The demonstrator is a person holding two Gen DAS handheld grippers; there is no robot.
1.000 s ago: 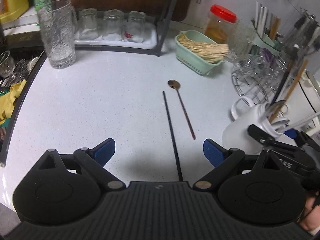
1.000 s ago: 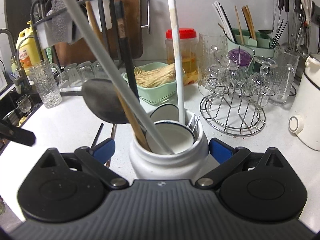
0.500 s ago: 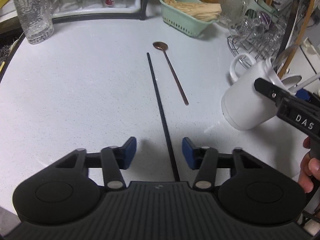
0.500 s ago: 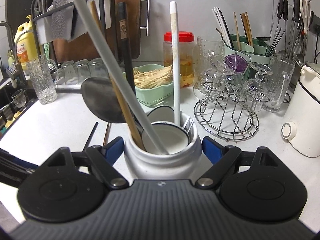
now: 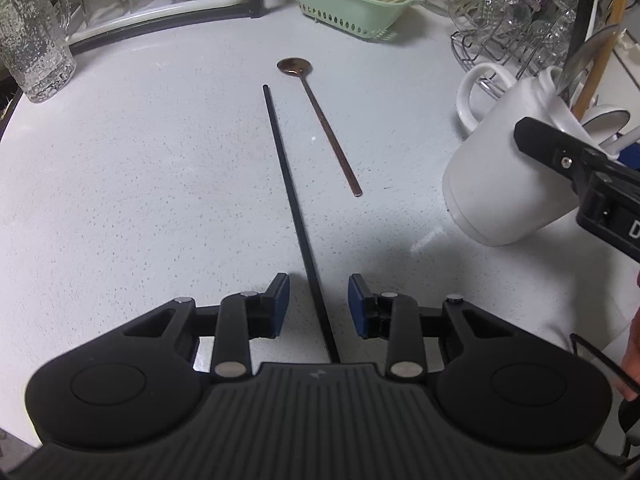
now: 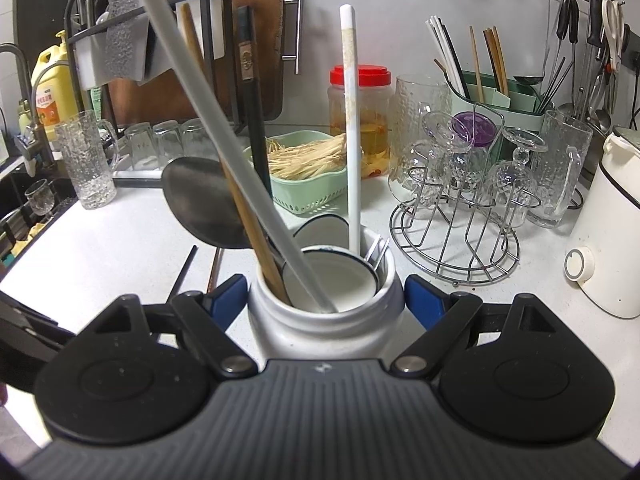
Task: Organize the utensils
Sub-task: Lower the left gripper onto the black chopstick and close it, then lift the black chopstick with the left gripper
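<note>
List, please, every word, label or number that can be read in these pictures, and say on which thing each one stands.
"D": white letter on the right hand-held gripper, cut off by the picture's edge.
Yellow bottle: orange label with print, too small to read.
Dark utensil handle: a mark, too blurred to read.
Nothing else is readable.

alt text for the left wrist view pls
The left claw is closing around a black chopstick lying on the white counter, pads not yet touching. A copper spoon lies alongside; a white mug tilts at right.
</note>
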